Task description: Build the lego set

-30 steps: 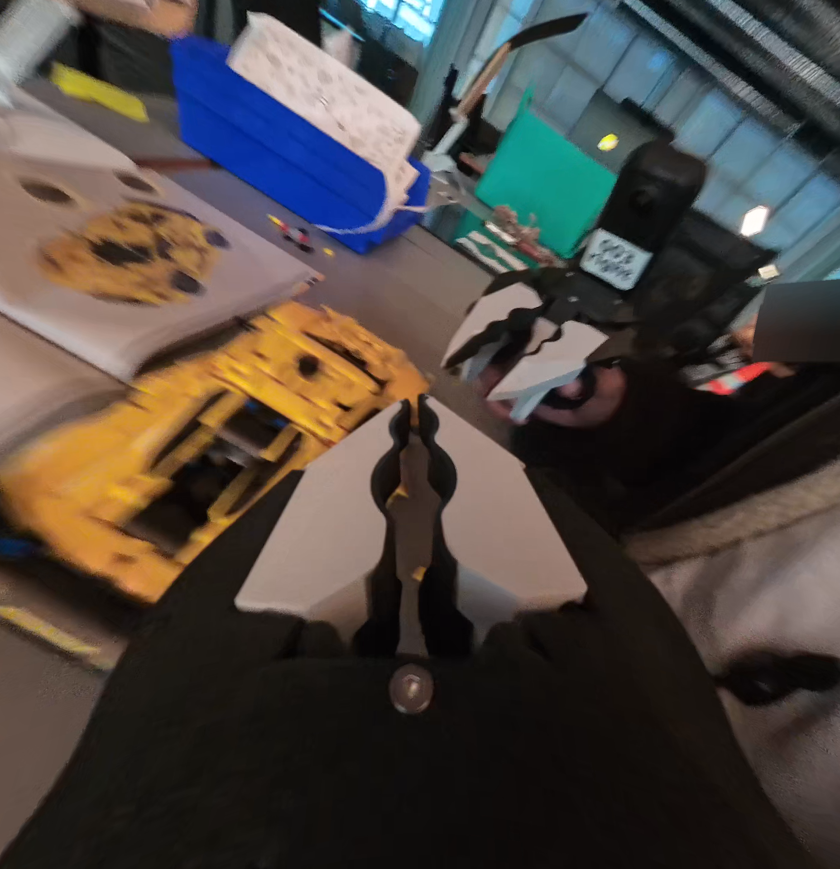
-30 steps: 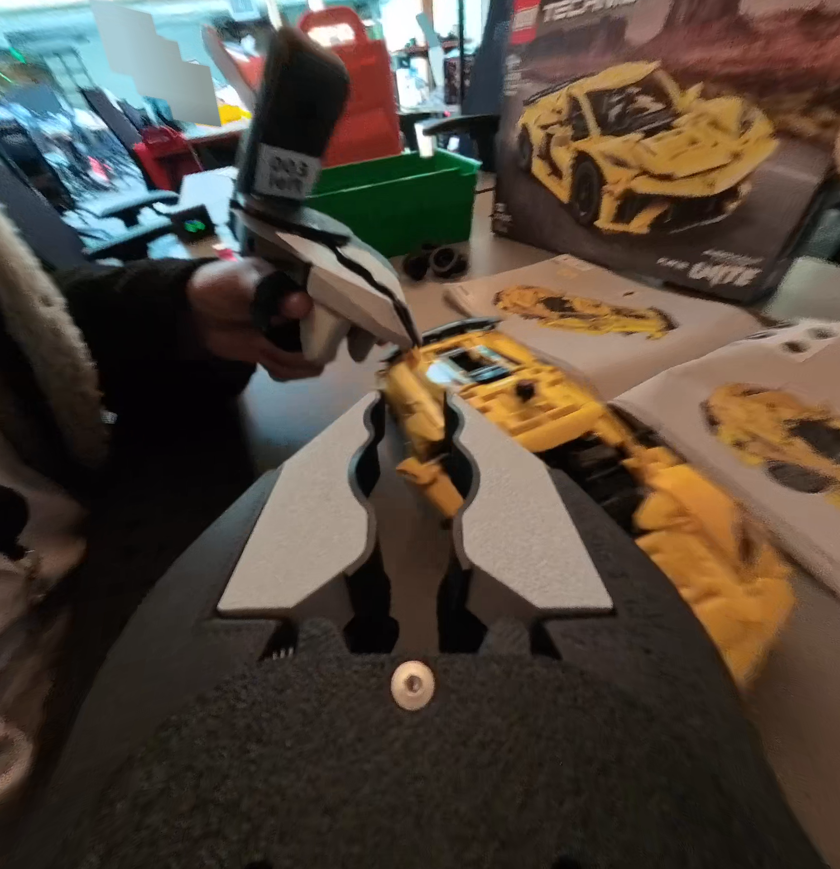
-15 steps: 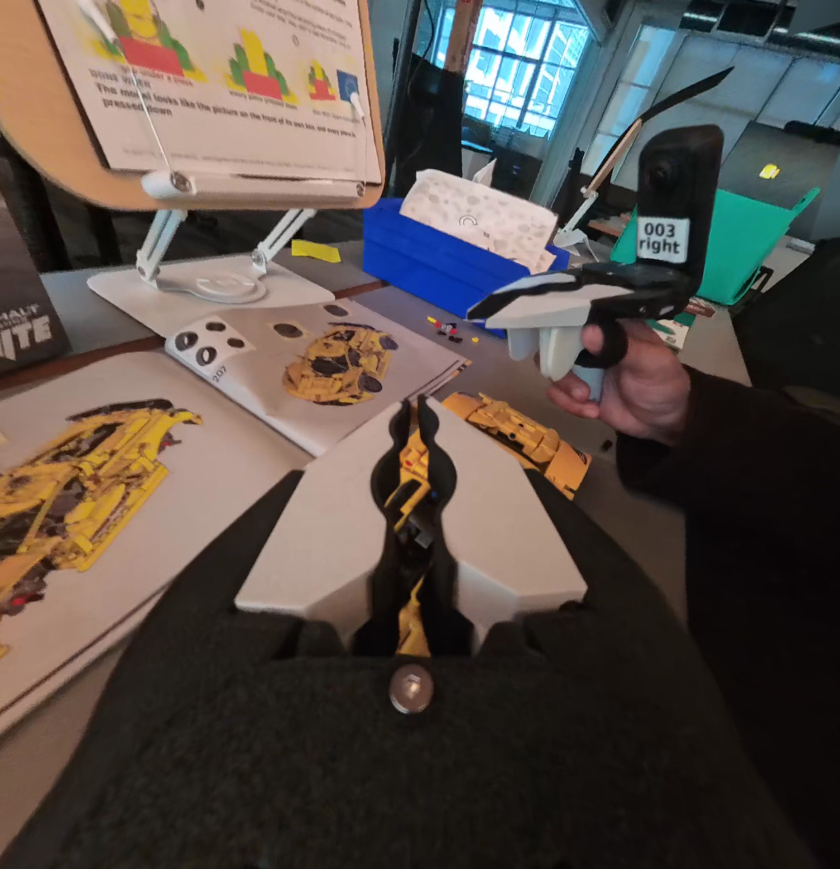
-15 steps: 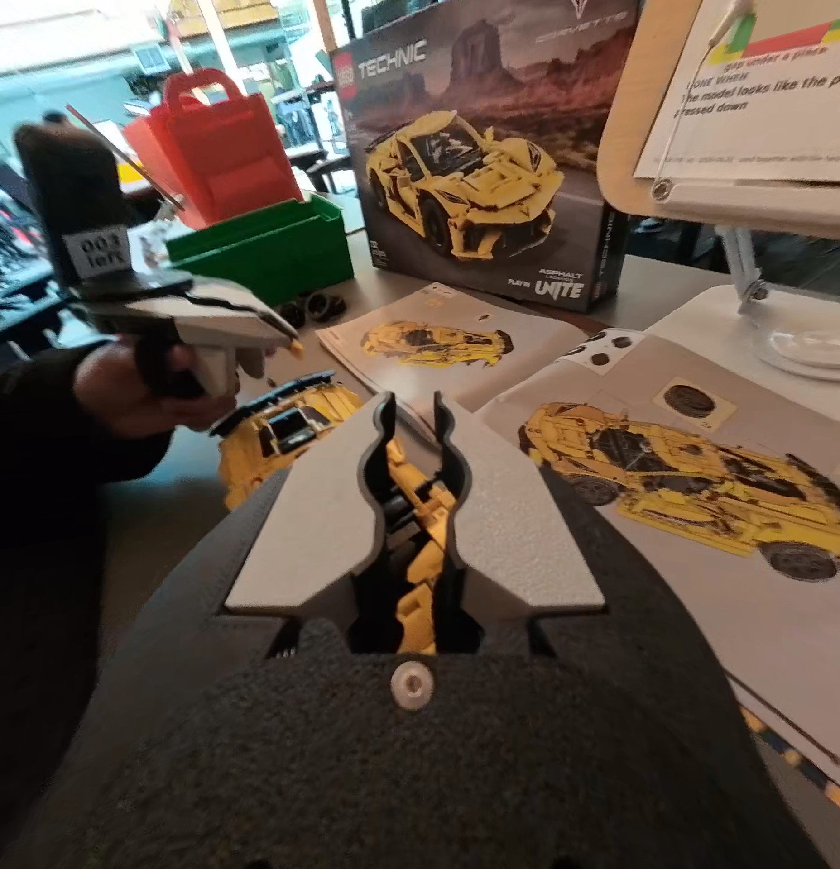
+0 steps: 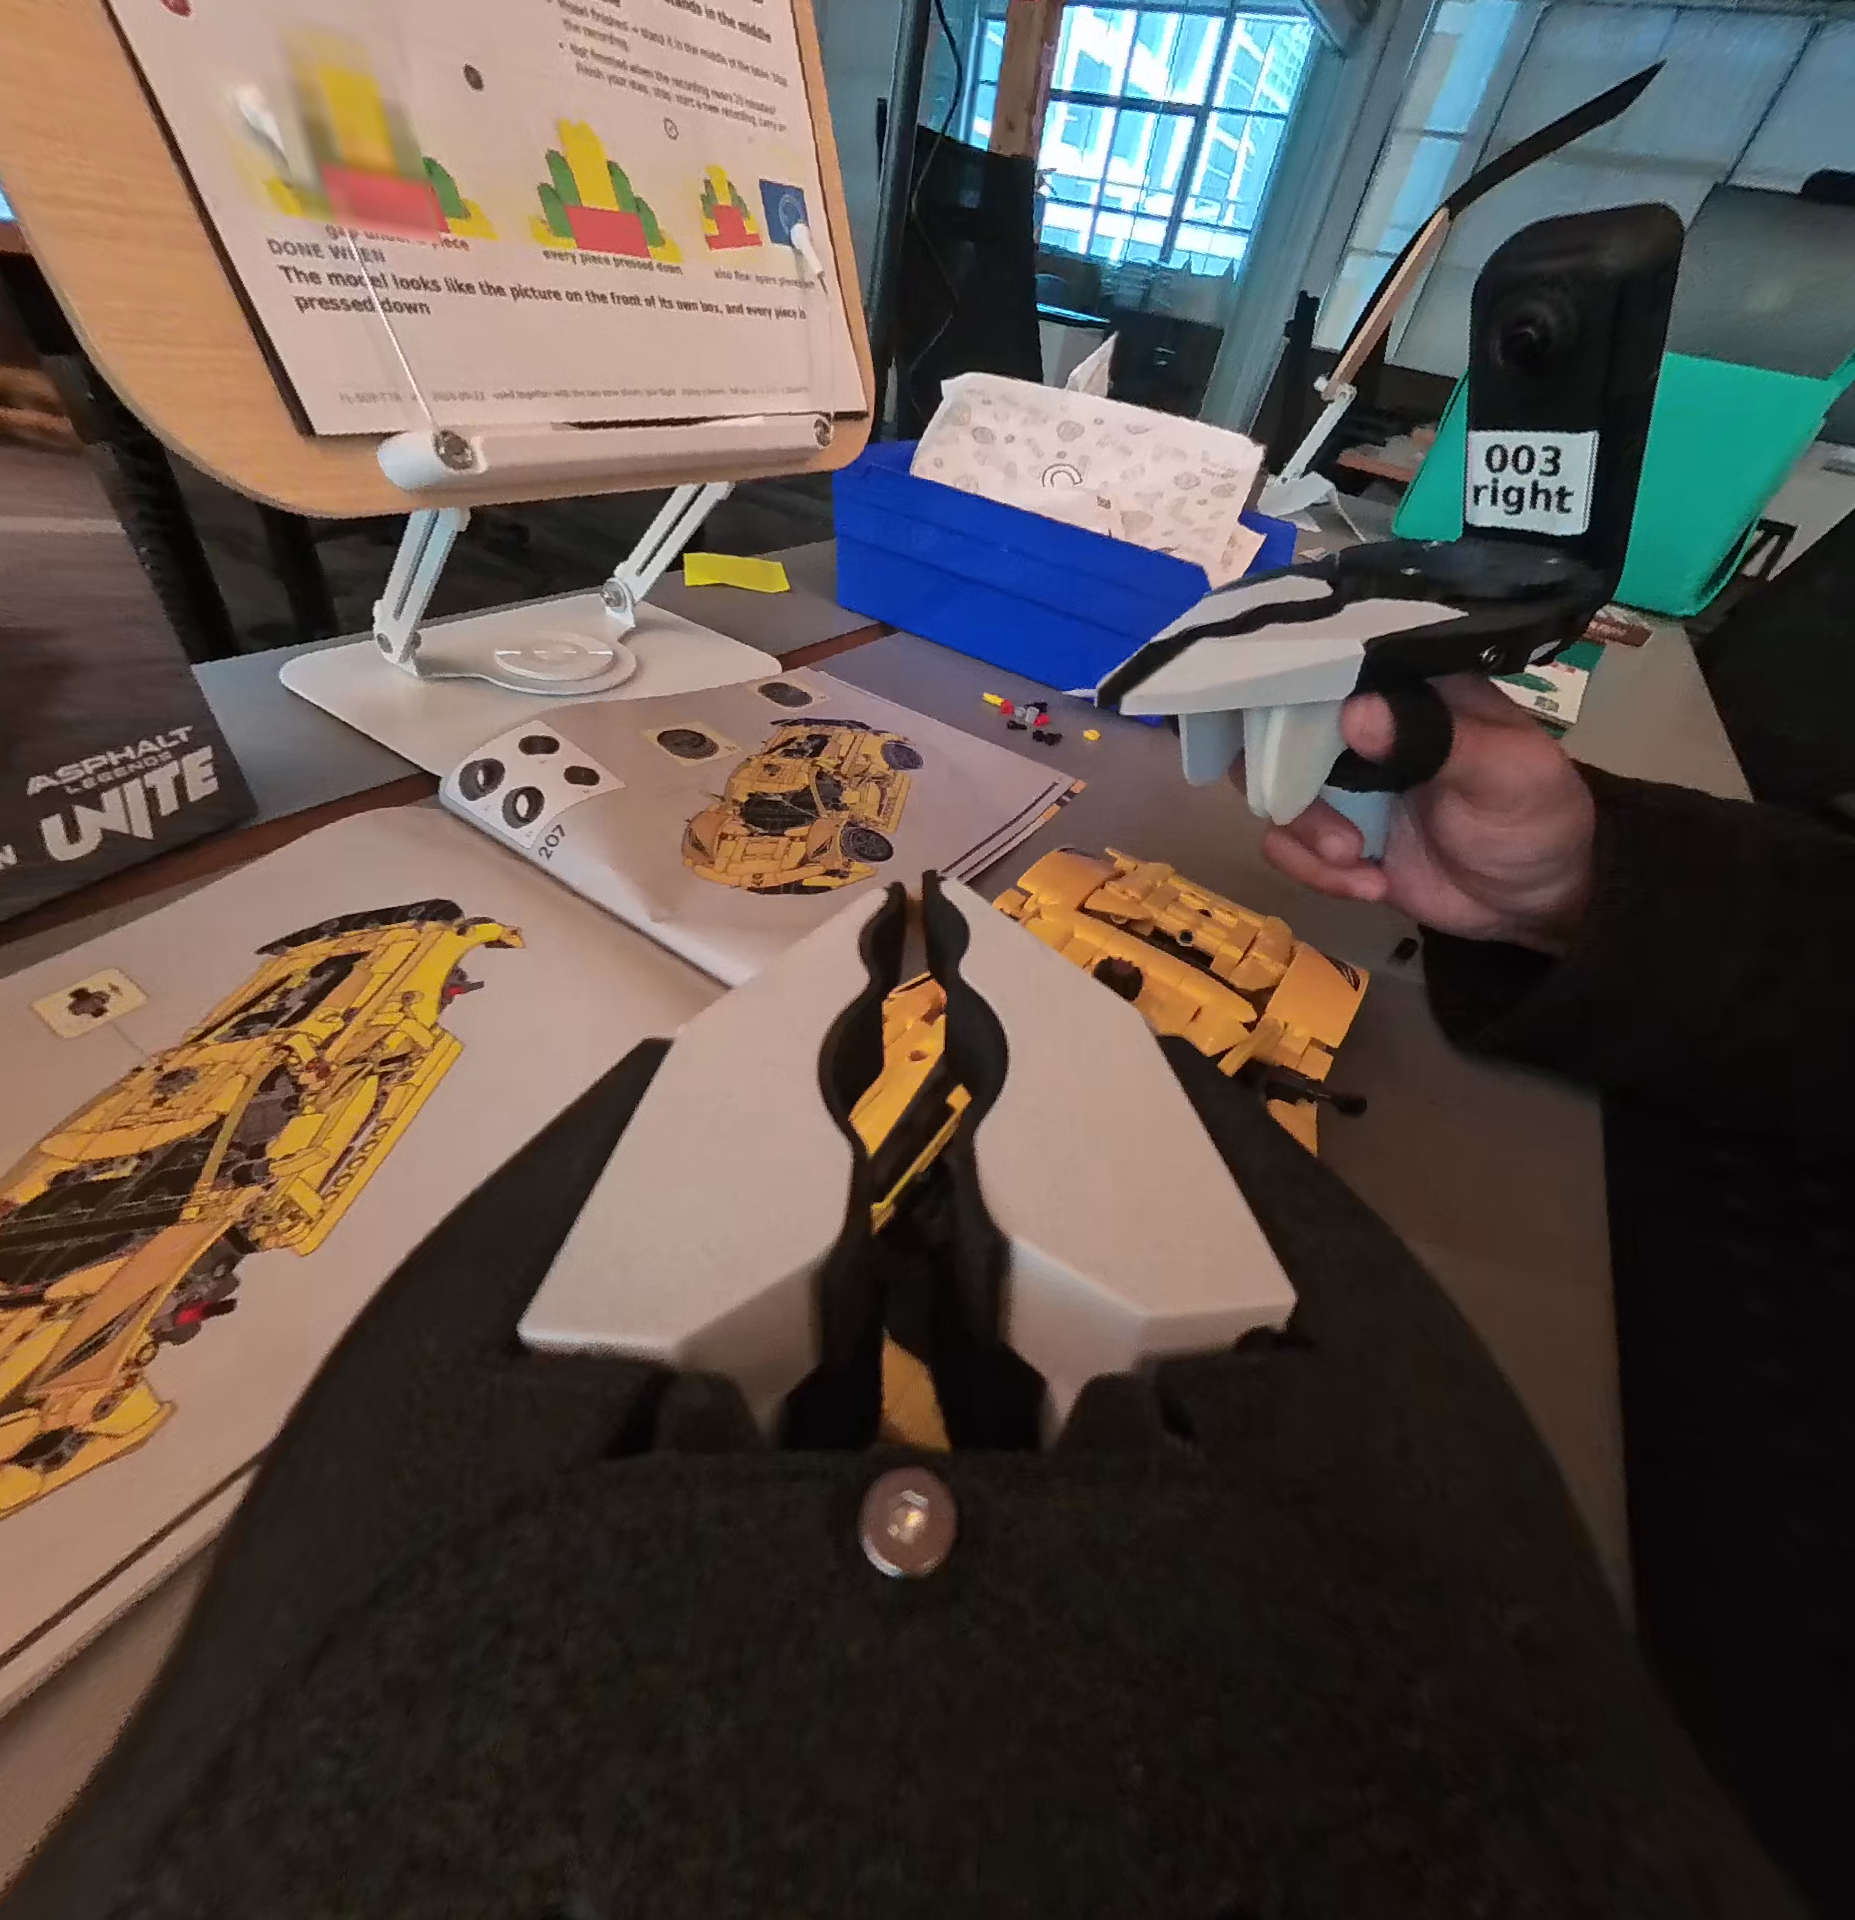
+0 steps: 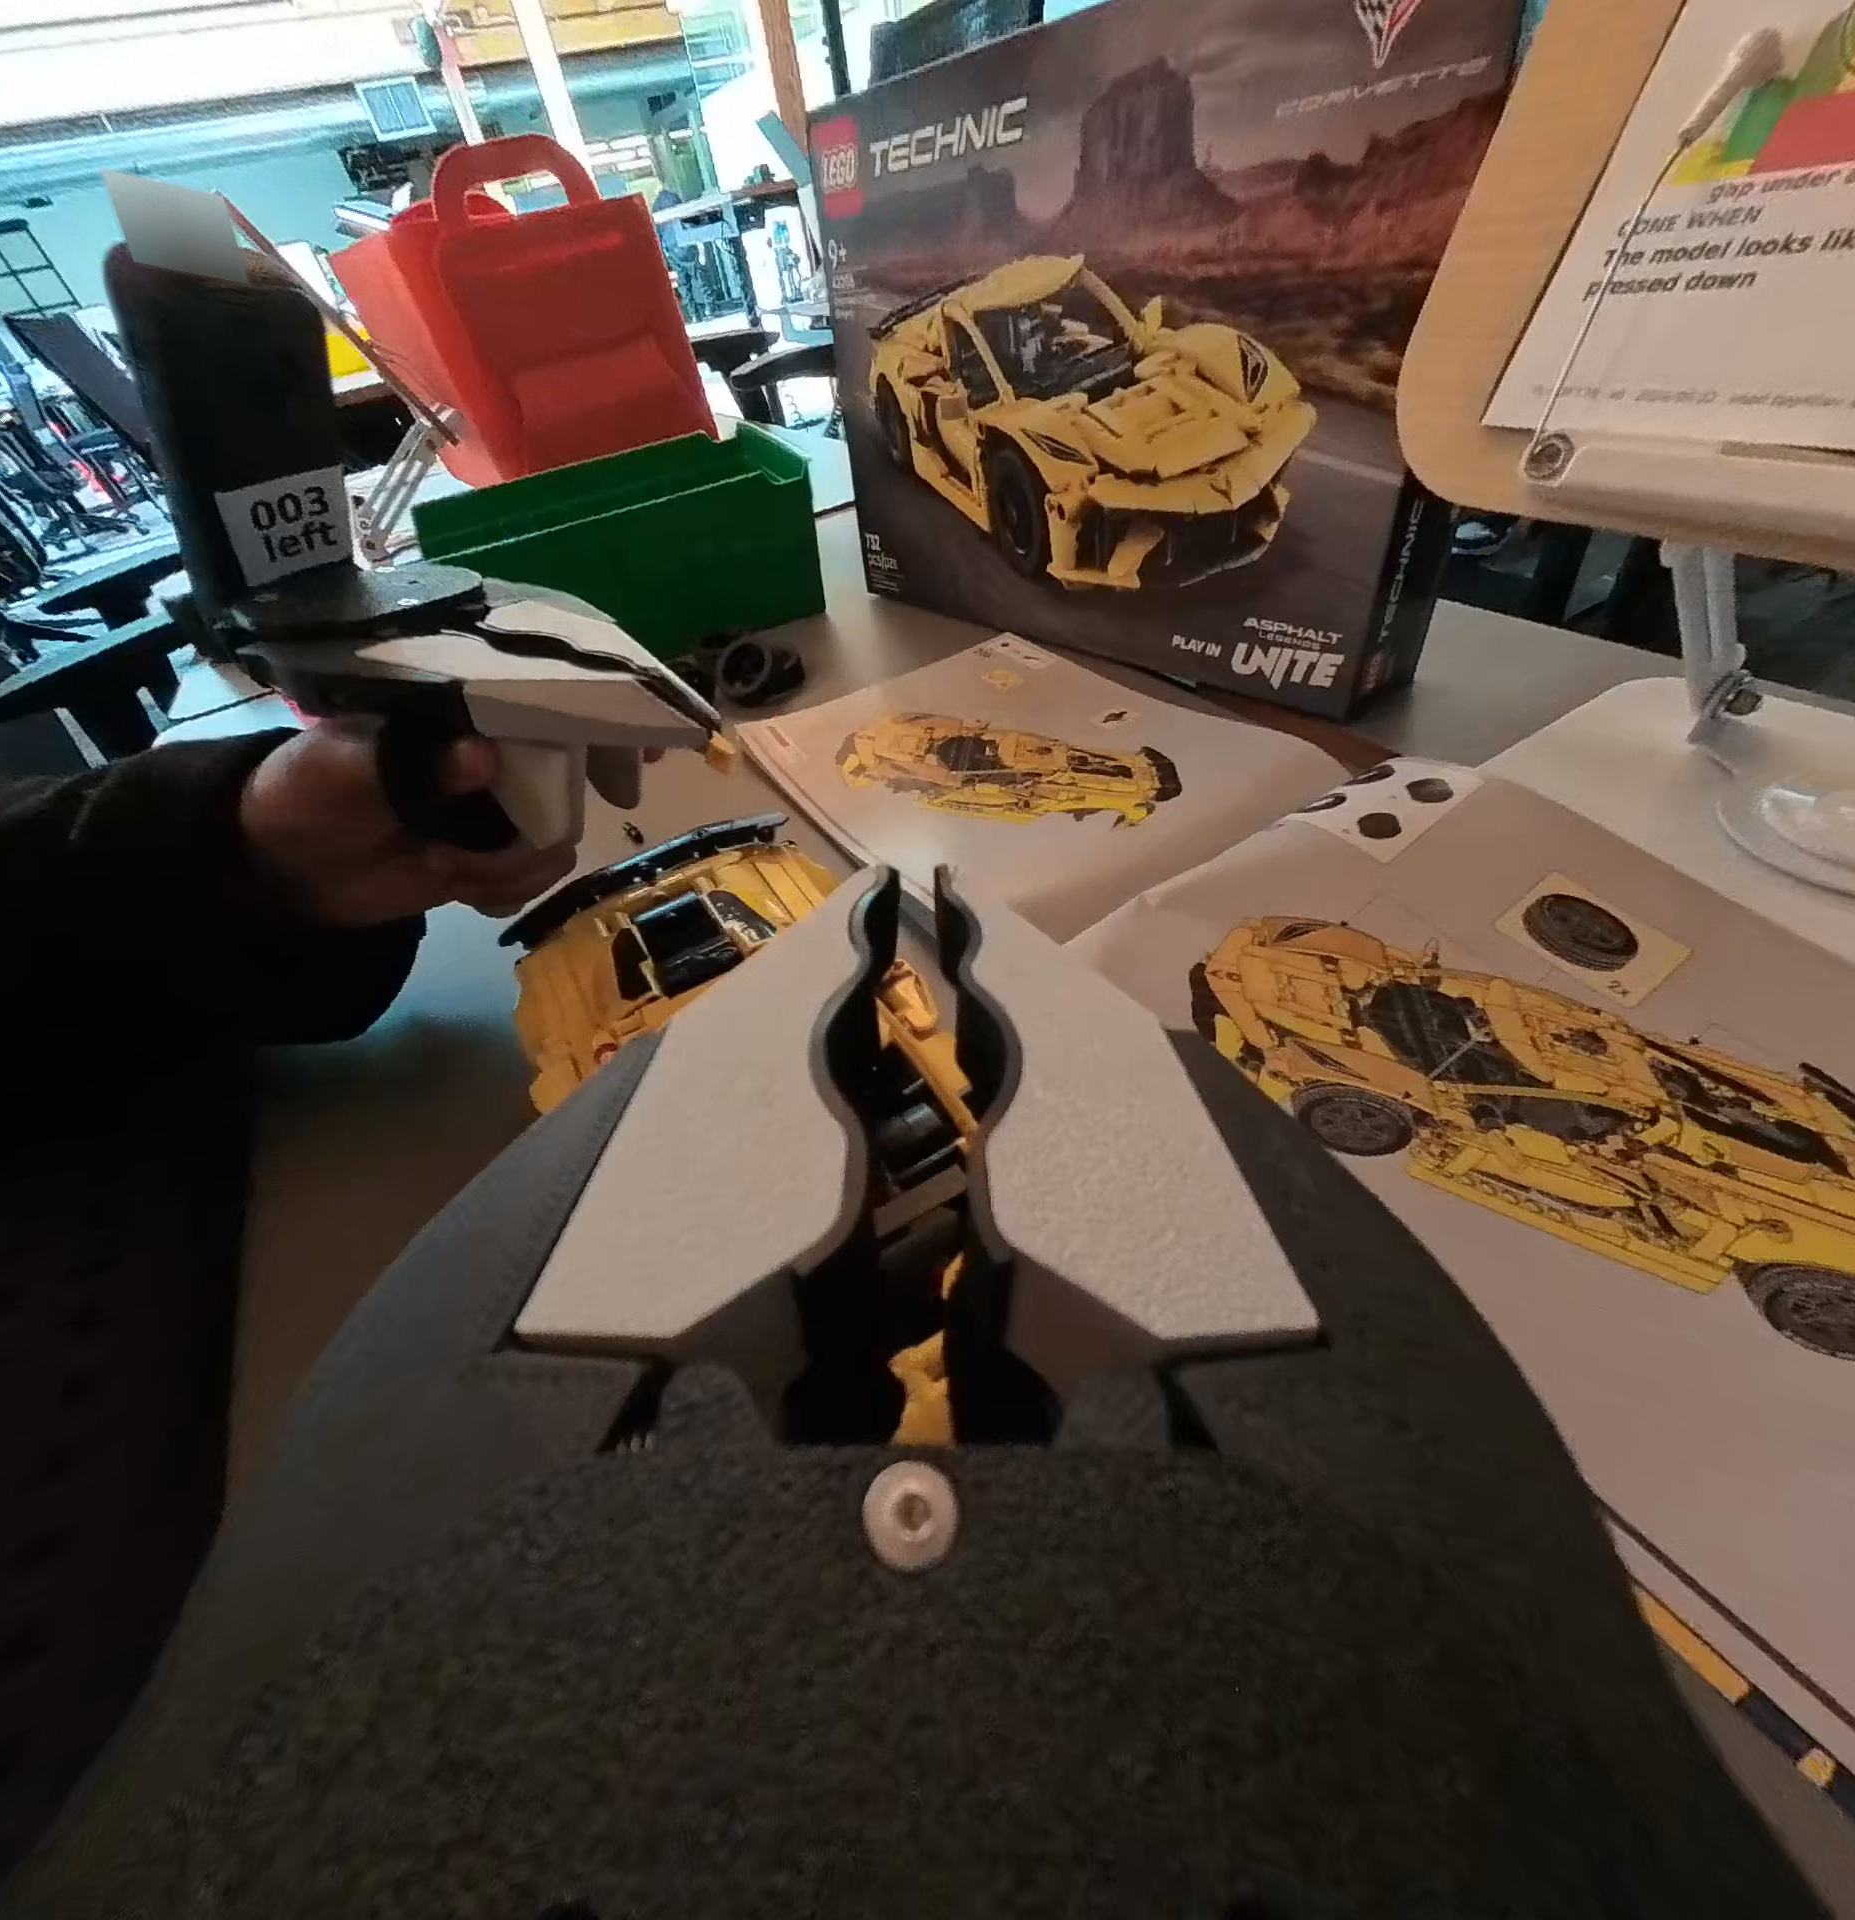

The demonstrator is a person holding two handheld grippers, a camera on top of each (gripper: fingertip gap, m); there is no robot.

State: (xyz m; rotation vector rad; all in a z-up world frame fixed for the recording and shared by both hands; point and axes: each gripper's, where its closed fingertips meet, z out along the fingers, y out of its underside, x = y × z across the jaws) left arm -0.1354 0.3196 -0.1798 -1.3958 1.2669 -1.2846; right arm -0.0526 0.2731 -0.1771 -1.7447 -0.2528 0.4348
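The partly built yellow Lego car [image 5: 1183, 956] lies on the grey table, just beyond my left gripper [image 5: 912, 894] and below it; it also shows in the right wrist view [image 6: 674, 935]. My left gripper is shut, and in the right wrist view a small yellow piece [image 6: 722, 750] sticks out of its tips as it hovers above the car's rear. My right gripper [image 6: 910, 883] is above the car's other end with only a narrow gap between its tips and nothing in it. From the left wrist view it [image 5: 1110, 688] hangs above the car, held by a hand.
An open instruction manual [image 6: 1525, 1091] and a second booklet [image 6: 1006, 769] lie beside the car. The set's box [image 6: 1110, 364], a board on a white stand [image 5: 487, 260], a blue bin [image 5: 1006, 582], a green bin [image 6: 632, 540], black tyres [image 6: 757, 665] and loose small pieces [image 5: 1027, 717] ring the table.
Both grippers have lifted away from the car and levelled out, facing the manuals. My right gripper's gap has narrowed. The left has stayed shut.
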